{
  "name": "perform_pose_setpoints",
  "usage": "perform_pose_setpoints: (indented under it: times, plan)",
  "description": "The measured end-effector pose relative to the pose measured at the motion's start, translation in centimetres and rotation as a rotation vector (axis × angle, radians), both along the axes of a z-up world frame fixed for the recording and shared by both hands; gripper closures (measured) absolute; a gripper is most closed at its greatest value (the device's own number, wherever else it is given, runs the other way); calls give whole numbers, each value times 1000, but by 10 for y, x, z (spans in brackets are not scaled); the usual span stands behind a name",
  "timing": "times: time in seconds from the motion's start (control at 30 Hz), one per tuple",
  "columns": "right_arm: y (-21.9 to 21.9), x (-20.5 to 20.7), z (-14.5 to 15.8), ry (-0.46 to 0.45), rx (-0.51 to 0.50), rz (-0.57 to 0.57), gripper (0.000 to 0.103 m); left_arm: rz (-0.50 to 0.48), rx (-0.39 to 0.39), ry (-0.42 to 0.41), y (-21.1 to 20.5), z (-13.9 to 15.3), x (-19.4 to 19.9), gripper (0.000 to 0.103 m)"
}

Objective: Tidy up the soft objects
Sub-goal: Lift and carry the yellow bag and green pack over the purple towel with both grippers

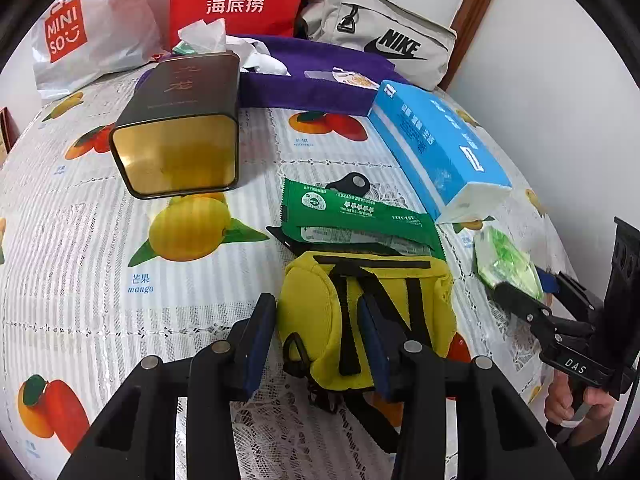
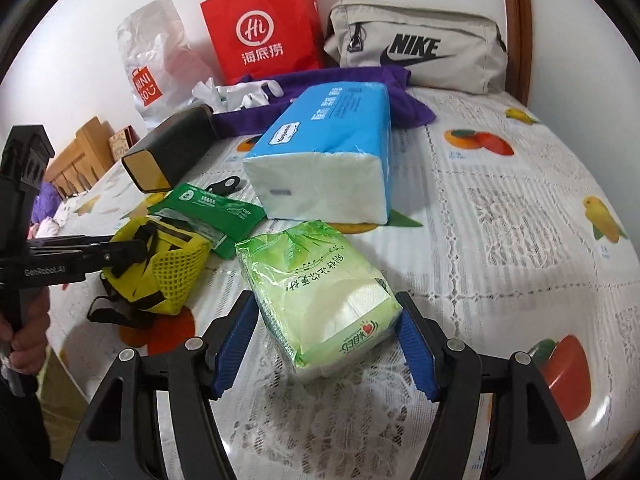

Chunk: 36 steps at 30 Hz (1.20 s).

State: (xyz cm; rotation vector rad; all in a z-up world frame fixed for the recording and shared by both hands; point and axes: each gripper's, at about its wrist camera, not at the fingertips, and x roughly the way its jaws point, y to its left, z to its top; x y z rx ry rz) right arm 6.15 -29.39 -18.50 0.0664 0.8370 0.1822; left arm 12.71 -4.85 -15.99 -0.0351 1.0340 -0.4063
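White walls and a wooden frame edge close off the back of a table (image 2: 520,208) covered with a lace-and-fruit print cloth, where the items are crowded toward the far side. Along the wall are stood a red paper bag (image 2: 264,28), a white plastic shopping bag (image 2: 156,64) and a grey Nike pouch (image 2: 416,46), with a purple towel (image 1: 316,76) spread in front of them. A dark tin (image 1: 180,124) with a gold inside is laid on its side, and a blue tissue pack (image 2: 324,148) is lying near the middle.

Two pick-ups are judged to be in hand at once. The left gripper (image 1: 316,344) is set around one end of the yellow pouch (image 1: 400,300), which lies on the cloth just below a green sachet (image 1: 360,216); its jaws are narrowed to the fabric, and one pad seems to be pressing on the pouch's front, though a firm clamp cannot be confirmed. The right gripper (image 2: 328,344) is placed astride the near end of the green tissue pack (image 2: 320,296), which lies just in front of the blue pack; its jaws are wide, and small gaps are seen between the pads and the wrapper, so nothing is held yet.

Next, closing on both soft items is called for, gently enough that they are not crushed, followed by a clean lift so the pouch's loose black straps are not snagged on the sachet.
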Motion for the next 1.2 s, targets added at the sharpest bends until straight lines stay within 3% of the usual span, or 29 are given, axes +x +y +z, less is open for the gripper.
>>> perform_pose_setpoints:
  times: [0.27, 0.37, 0.53, 0.73, 1.2]
  plan:
    - [-3, 4, -2, -9, 25, -5, 31, -6, -10, 8, 1, 0, 4, 63]
    - [-4, 4, -2, -9, 39, -14, 31, -4, -37, 0, 6, -2, 3, 69]
    - [-1, 3, 0, -9, 4, -17, 36, 24, -55, 11, 19, 1, 0, 71]
    - [-1, 7, 5, 38, 42, -2, 36, 68, -83, 18, 41, 9, -10, 71]
    - [26, 7, 54, -9, 27, 89, 36, 111, -130, -43, 70, 45, -13, 75]
